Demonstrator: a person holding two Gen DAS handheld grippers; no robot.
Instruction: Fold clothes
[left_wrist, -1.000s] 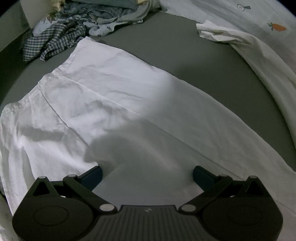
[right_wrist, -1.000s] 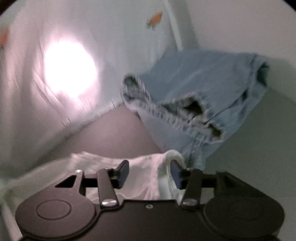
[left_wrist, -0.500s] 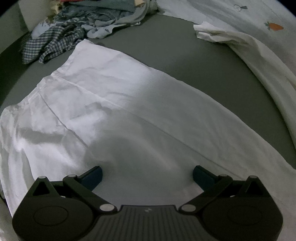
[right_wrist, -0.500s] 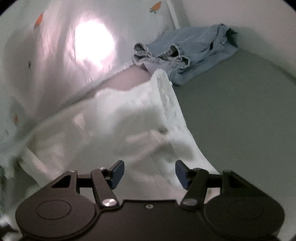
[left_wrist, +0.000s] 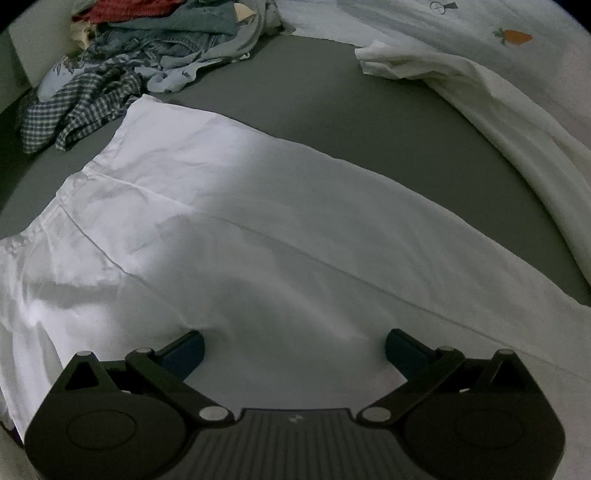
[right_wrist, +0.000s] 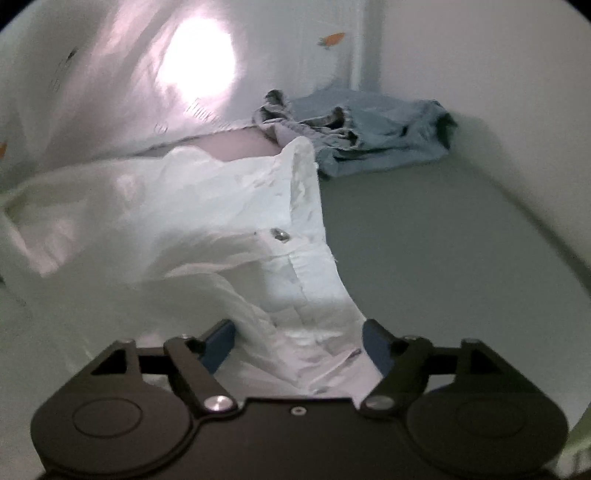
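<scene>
White cotton trousers (left_wrist: 258, 229) lie flat on my grey bed sheet (left_wrist: 369, 122) in the left wrist view; left hand-held gripper (left_wrist: 294, 347) hangs over them, jaws wide, holding nothing. Right wrist view: right hand-held gripper (right_wrist: 298, 341) is opening, crumpled waistband (right_wrist: 306, 236) between the pads, unpinched. I'd smooth the waistband flat before folding.

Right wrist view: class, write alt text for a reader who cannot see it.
The right gripper is opening over a crumpled white cotton garment with a metal snap button, its fabric lying between the fingers. Beyond it, folded pale-blue denim jeans rest on the grey bedsheet near a carrot-print white curtain.
</scene>
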